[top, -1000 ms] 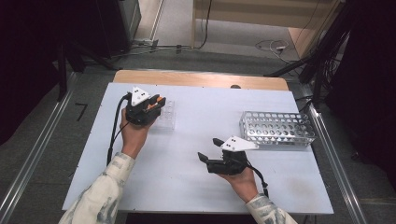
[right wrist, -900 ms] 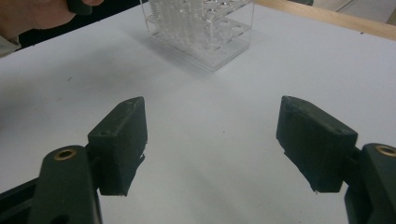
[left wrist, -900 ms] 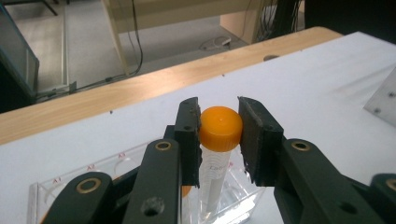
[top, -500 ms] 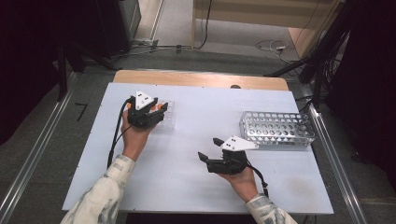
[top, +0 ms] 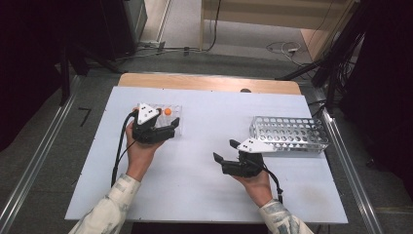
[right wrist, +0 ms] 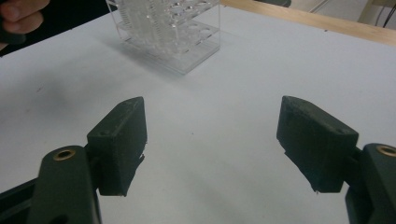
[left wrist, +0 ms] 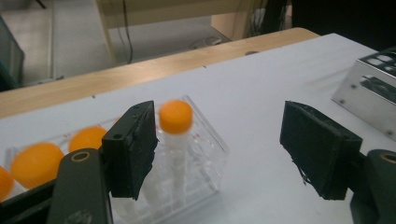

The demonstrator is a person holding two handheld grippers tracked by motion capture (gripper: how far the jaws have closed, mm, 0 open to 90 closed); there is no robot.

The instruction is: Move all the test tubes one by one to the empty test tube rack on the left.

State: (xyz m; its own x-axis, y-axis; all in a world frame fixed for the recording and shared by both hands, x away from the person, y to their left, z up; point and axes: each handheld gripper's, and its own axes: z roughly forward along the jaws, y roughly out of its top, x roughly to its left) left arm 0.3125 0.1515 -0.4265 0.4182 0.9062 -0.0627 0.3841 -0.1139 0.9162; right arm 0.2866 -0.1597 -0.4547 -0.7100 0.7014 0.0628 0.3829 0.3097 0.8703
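The left gripper (left wrist: 219,149) has just been spreading its two black jaws; they now stand released, and the orange-capped clear plastic tube (left wrist: 175,140) stands upright just inside the near pad without being pressed by either one. The tube has a rounded bright orange cap and a ribbed transparent body, and it sits in the corner slot of a clear acrylic tube rack (left wrist: 205,154). More orange-capped tubes (left wrist: 60,149) stand blurred in the same rack beyond the near jaw. In the high view the left gripper (top: 168,127) lies at that rack (top: 176,127) on the left part of the white table (top: 209,122), with one orange cap showing beside the grey plate.

The right gripper (right wrist: 210,149) holds its jaws released over bare table, nothing between them; the clear rack (right wrist: 173,32) stands well ahead of it. In the high view the right gripper (top: 221,155) hovers near the middle, and a perforated silver metal rack (top: 290,132) rests just beyond the right hand (top: 255,183).
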